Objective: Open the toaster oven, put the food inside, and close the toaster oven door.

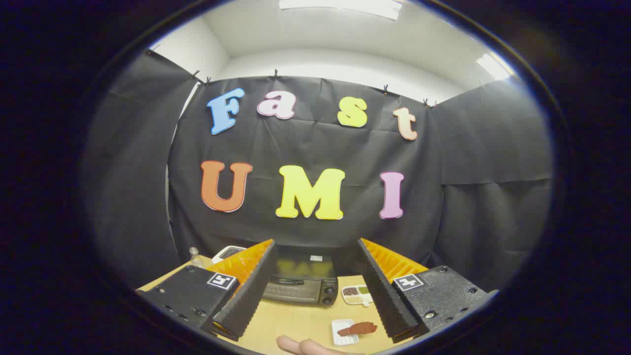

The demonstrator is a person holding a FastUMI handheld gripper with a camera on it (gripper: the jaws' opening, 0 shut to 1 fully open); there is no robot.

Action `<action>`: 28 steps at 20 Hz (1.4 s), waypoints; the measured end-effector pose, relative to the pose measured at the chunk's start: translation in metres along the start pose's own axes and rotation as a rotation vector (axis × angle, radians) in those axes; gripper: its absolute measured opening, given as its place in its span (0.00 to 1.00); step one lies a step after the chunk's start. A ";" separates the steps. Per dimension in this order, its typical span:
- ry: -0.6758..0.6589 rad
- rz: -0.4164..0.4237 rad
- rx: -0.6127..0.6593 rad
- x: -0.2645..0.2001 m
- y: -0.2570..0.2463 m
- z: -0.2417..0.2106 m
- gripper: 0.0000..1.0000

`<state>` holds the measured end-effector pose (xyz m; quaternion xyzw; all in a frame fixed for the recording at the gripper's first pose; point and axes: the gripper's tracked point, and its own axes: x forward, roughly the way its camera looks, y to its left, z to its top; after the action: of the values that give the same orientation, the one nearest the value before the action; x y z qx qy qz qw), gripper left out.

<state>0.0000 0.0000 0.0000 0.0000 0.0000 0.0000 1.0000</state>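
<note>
A dark toaster oven (pixel 300 281) stands on the wooden table (pixel 296 320), beyond my fingers and between them, with its door closed. A reddish-brown piece of food (pixel 357 328) lies on a small white tray (pixel 340 333) on the table, close to my right finger (pixel 384 291). My gripper (pixel 315 251) is open and held well above the table, with nothing between the fingers.
A white divided dish (pixel 357 293) with small portions of food sits to the right of the oven. A small bottle (pixel 195 257) and a white device (pixel 227 253) stand behind my left finger. A person's fingers (pixel 300 346) rest at the table's near edge.
</note>
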 end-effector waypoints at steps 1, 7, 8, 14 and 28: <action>-0.003 -0.009 0.008 -0.001 0.001 0.003 1.00; 0.014 -0.028 0.022 0.006 0.013 -0.006 1.00; 0.025 -0.020 0.023 0.007 0.017 -0.008 1.00; 0.046 0.000 0.033 0.011 0.032 -0.010 1.00; 0.042 0.049 0.021 0.068 0.079 -0.059 1.00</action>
<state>0.0677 0.0786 -0.0585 0.0106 0.0212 0.0246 0.9994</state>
